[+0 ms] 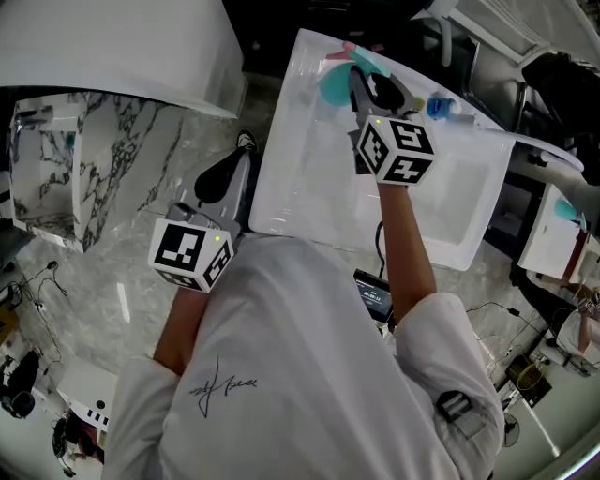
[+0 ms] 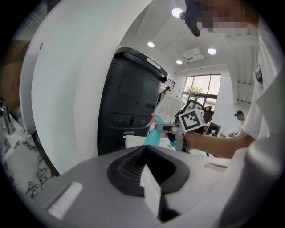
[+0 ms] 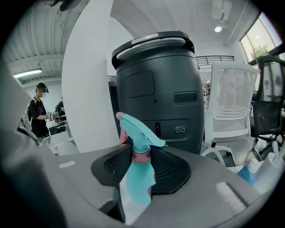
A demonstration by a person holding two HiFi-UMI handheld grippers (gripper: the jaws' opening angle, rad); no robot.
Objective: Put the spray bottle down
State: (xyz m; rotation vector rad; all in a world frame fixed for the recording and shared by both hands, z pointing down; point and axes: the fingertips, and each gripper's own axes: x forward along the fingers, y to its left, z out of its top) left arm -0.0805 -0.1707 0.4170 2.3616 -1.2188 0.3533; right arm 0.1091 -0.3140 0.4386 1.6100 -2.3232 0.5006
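Right gripper [image 1: 364,89] fingers clamp teal spray bottle [image 3: 136,176] near far edge of white tray [image 1: 281,187]; left gripper [image 1: 240,150] fingers together, empty, beside it.

Bright and even indoors, with round ceiling lights [image 2: 178,12] and a window [image 2: 202,87] blown out to white. Strongly bent by fisheye in both gripper views, with black corners and a soft, out-of-focus foreground close to the lens. Faint glare on the counter [image 1: 122,300] in the head view, shadows weak.
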